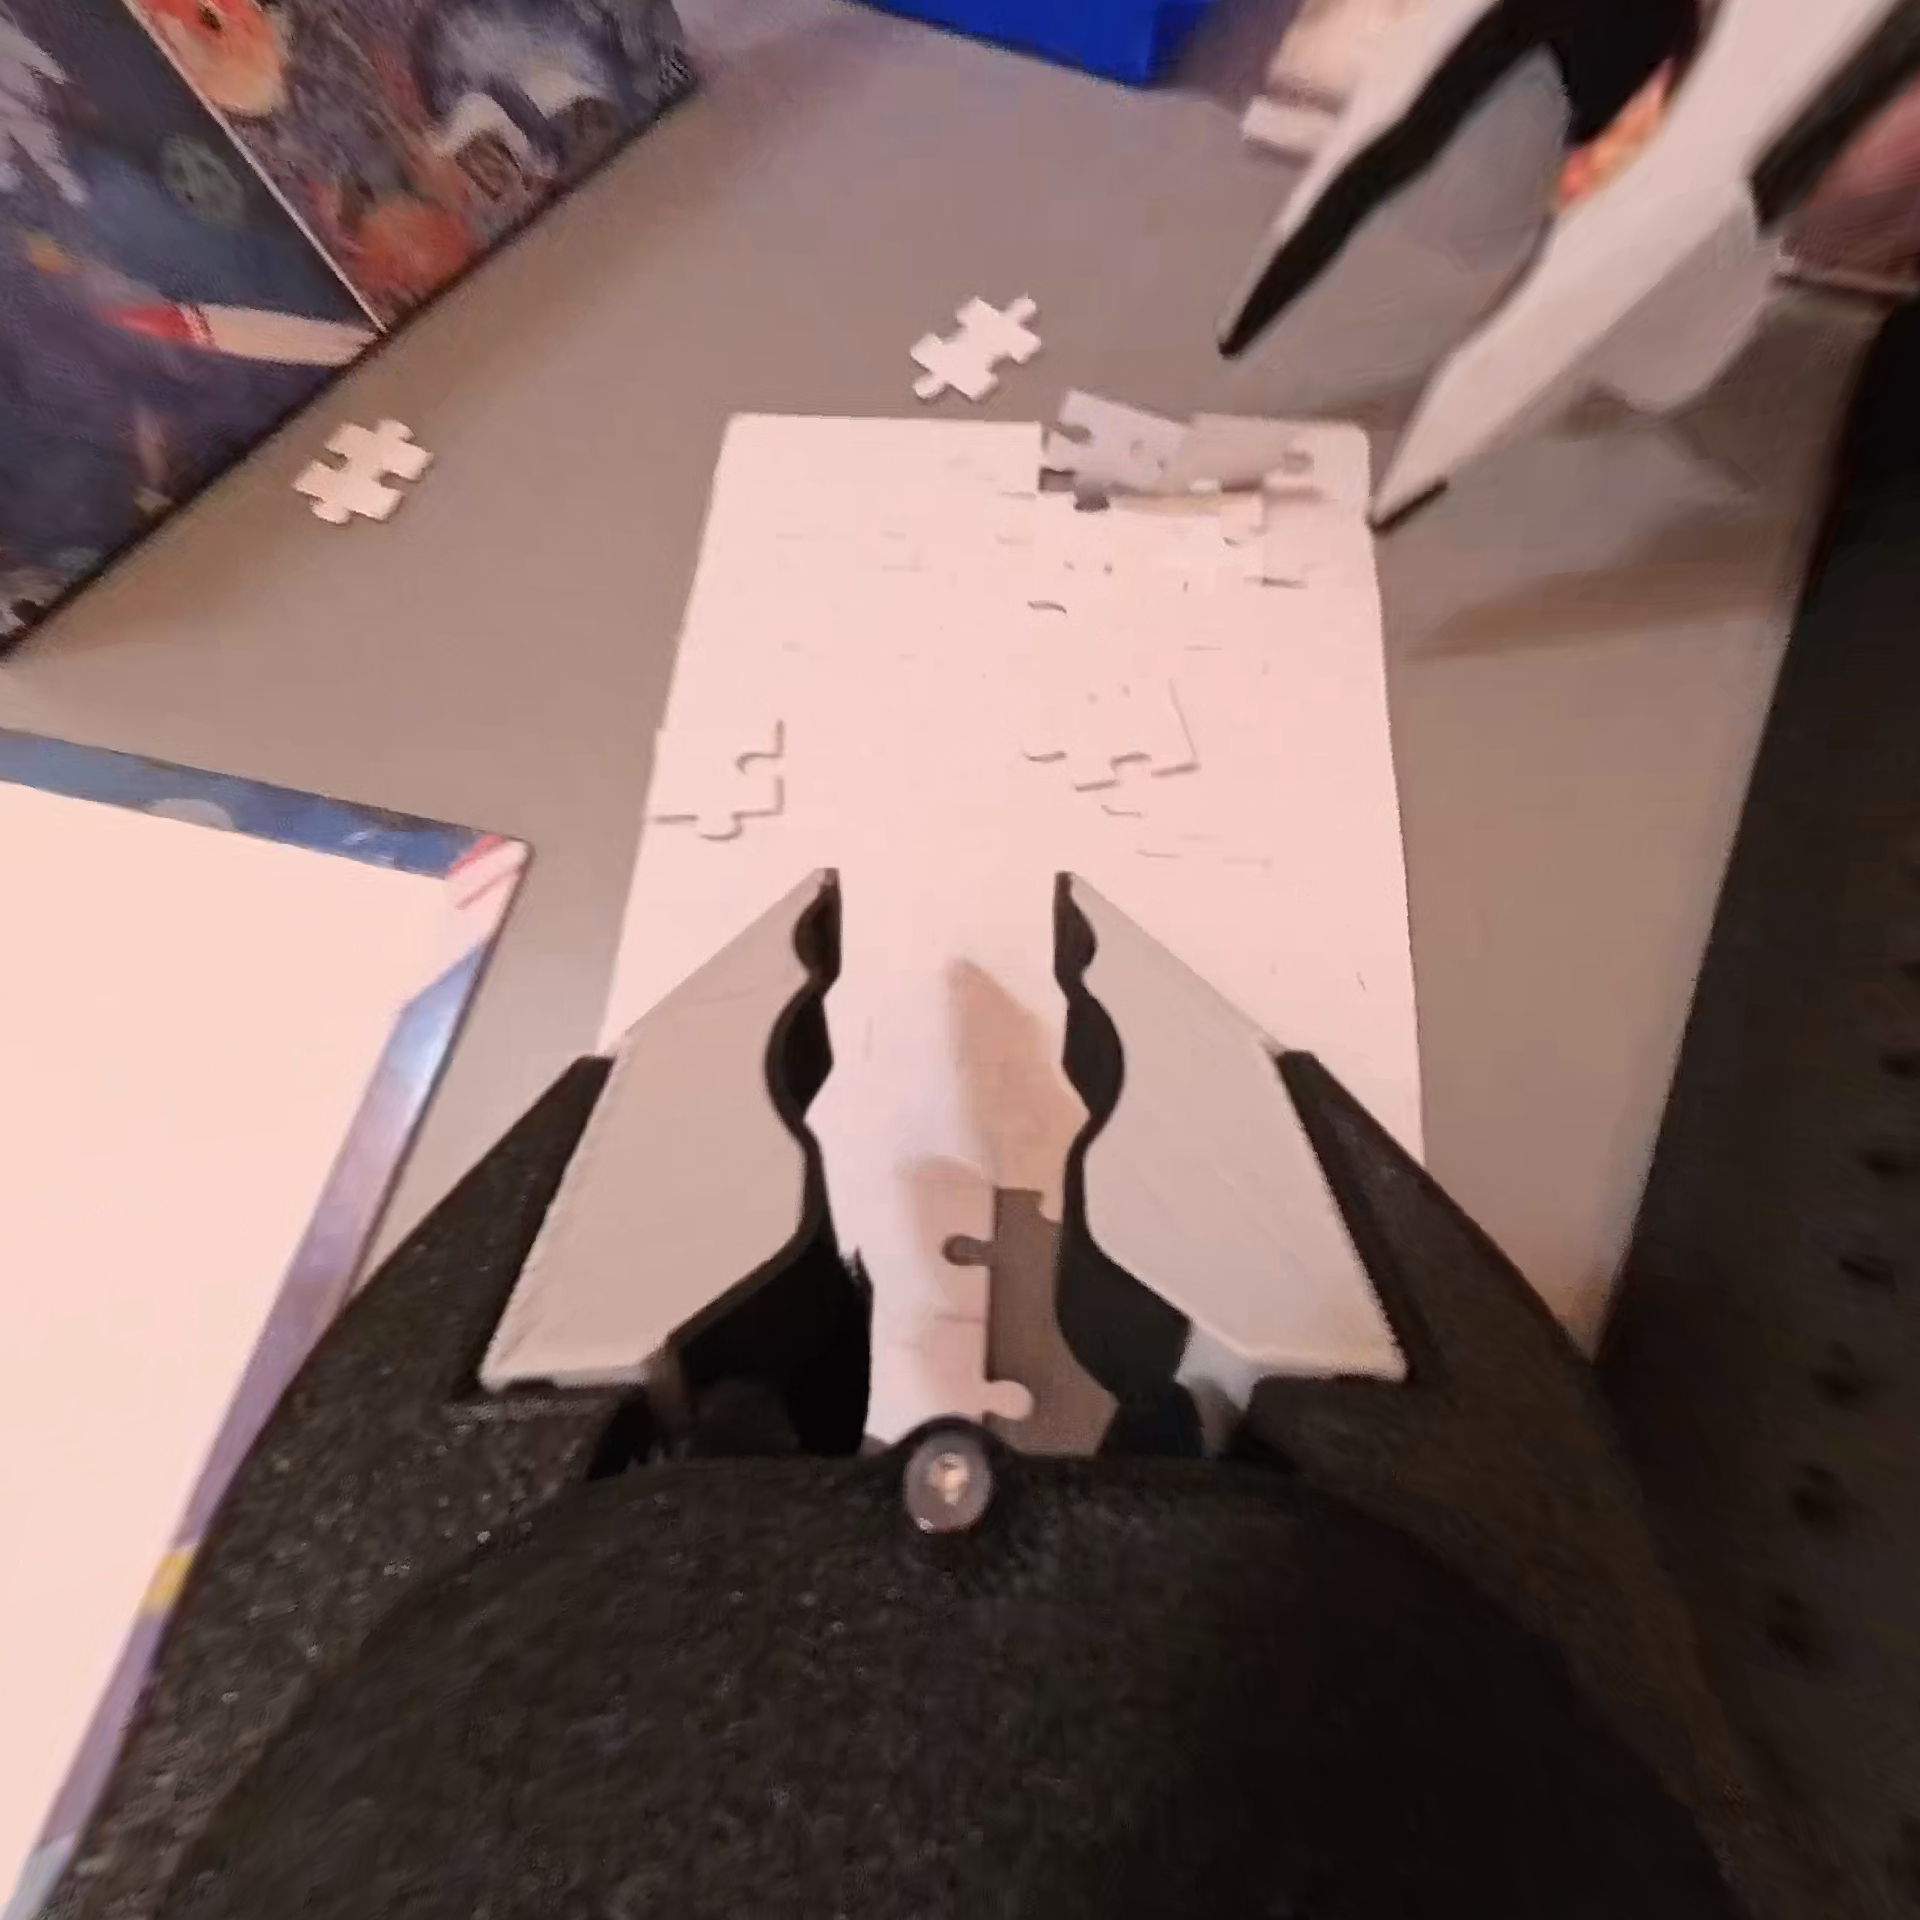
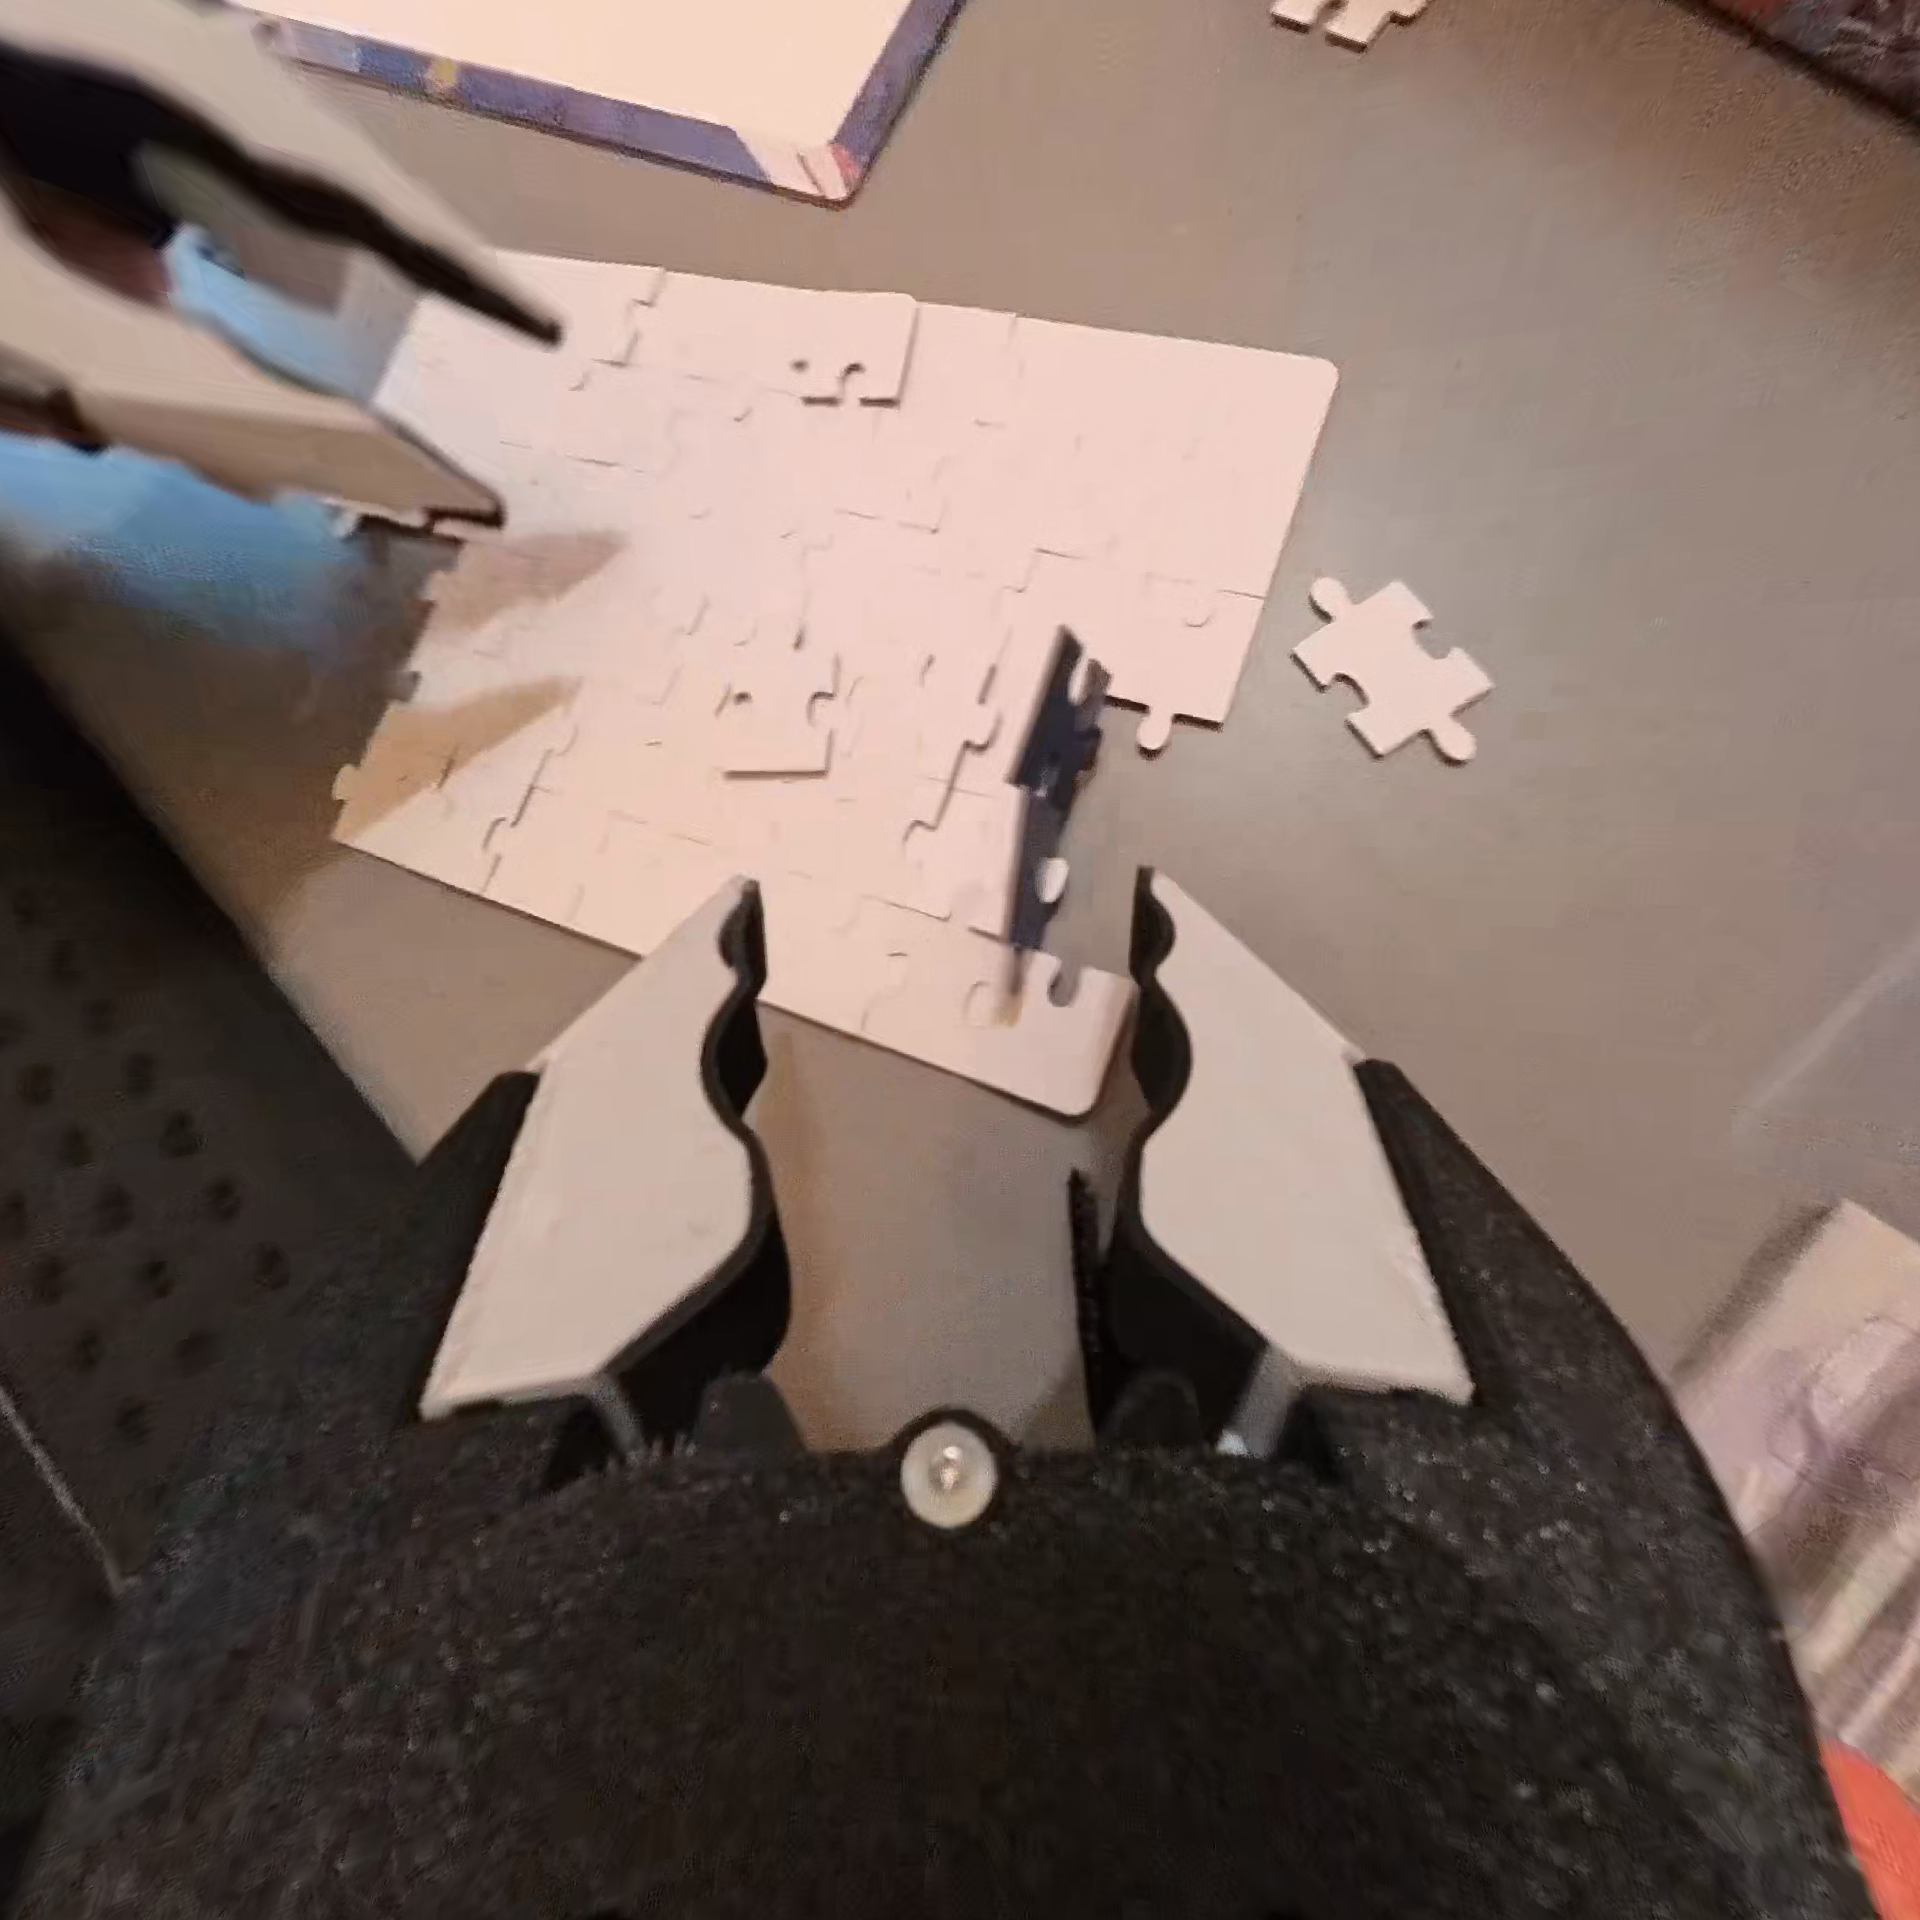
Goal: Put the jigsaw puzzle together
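While most of the white puzzle already lies joined flat on the grey tabletop, the step in hand looks like seating a few last pieces along its near right corner. Nearest the right gripper, whose jaws stand apart and hold nothing, one piece stands tipped up on edge, its dark underside showing, beside a gap in the puzzle's edge. I judge the next move calls for laying that tipped piece flat with its white face up, then pressing its tabs into the gap without jolting the joined rows. A few pieces inside the puzzle sit slightly raised and may want pressing down. Just beyond that corner a loose piece lies flat on the tabletop, apart from the puzzle. Over the opposite end the left gripper hovers, jaws open and empty, with another gap showing under it. Farther off, a second loose piece lies toward the left edge, near a picture-printed puzzle box and a flat box lid. A dark perforated mat borders the tabletop.
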### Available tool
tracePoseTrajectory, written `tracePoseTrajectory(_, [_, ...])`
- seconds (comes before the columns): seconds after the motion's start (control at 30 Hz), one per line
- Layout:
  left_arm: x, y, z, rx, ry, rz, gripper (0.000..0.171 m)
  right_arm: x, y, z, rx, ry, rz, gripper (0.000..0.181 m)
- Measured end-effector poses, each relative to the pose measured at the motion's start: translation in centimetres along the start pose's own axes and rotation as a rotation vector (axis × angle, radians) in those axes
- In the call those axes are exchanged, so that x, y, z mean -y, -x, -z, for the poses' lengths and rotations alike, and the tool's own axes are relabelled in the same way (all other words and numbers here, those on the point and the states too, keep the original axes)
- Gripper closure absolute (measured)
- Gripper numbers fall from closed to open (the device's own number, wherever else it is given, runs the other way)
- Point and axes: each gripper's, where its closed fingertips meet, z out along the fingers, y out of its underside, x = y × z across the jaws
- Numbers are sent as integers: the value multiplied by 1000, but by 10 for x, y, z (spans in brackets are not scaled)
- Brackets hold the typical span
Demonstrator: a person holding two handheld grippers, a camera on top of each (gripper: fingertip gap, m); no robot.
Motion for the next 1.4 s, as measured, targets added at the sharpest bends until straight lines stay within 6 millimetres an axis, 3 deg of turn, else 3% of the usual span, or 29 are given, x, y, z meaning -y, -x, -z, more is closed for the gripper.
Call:
tracePoseTrajectory(0.03, [9, 13, 1, -4, -14, 21, 119, 2, 3, -4, -1, -26, 16, 113])
tracePoseTrajectory(0.07, [14, 23, -4, -24, 4, 43, 107, 4, -8, -11, -75, -32, 30, 116])
tracePoseTrajectory(0.13, [8, 34, -27, -110, 129, 72, 79, 0, -29, -27, -196, 33, 57, 118])
tracePoseTrajectory(0.17, [2, 36, -40, -147, 204, 80, 70, 0, -25, -34, -165, 54, 60, 127])
tracePoseTrajectory(0.23, [3, 46, -59, -125, 245, 47, 74, 8, -12, -38, -73, 36, 15, 163])
tracePoseTrajectory(0.27, [6, 45, -63, -129, 255, 35, 69, 8, -11, -40, -58, 41, -9, 169])
tracePoseTrajectory(0.3, [5, 40, -66, -144, 277, 28, 67, 10, -4, -42, -2, 36, -50, 169])
tracePoseTrajectory(0.37, [3, 33, -70, -141, 269, -35, 62, 22, 33, -39, 269, -31, -155, 166])
tracePoseTrajectory(0.43, [5, 33, -71, -132, 241, -32, 67, 51, 63, -16, 540, -193, -224, 180])
tracePoseTrajectory(0.47, [5, 35, -70, -128, 235, -29, 74, 65, 64, -5, 594, -267, -260, 176])
tracePoseTrajectory(0.5, [6, 38, -68, -126, 232, -25, 96, 75, 61, 4, 620, -328, -286, 169])
tracePoseTrajectory(0.57, [8, 40, -64, -148, 214, -27, 171, 78, 32, -2, 467, -338, -313, 150])
tracePoseTrajectory(0.67, [8, 44, -67, -143, 193, -24, 171, 52, -10, -35, 162, -158, -211, 132])
tracePoseTrajectory(0.73, [9, 42, -68, -139, 192, -43, 171, 34, -15, -55, 90, -3, -92, 115])
tracePoseTrajectory(0.83, [15, 32, -58, -163, 164, -69, 171, 30, -27, -58, -57, 45, 88, 111])
tracePoseTrajectory(0.87, [17, 28, -49, -171, 155, -80, 171, 24, -26, -58, -59, 82, 116, 114])
tracePoseTrajectory(0.93, [9, 13, -24, -214, 163, -114, 136, 22, -19, -58, -32, 82, 142, 102])
tracePoseTrajectory(1.03, [-33, -7, 1, -233, 241, -200, 131, 20, -5, -57, 20, 79, 136, 89])
tracePoseTrajectory(1.1, [-49, -14, 3, -216, 229, -193, 133, 19, 6, -57, 60, 77, 128, 91])
tracePoseTrajectory(1.2, [-48, -16, 1, -194, 166, -126, 133, 16, 19, -59, 57, 91, 124, 75])
tracePoseTrajectory(1.27, [-47, -17, 0, -180, 171, -130, 133, 14, 34, -59, 105, 105, 109, 49])
tracePoseTrajectory(1.4, [-41, -13, -5, -123, 146, -146, 135, 20, 33, -49, 180, 50, -23, 46])
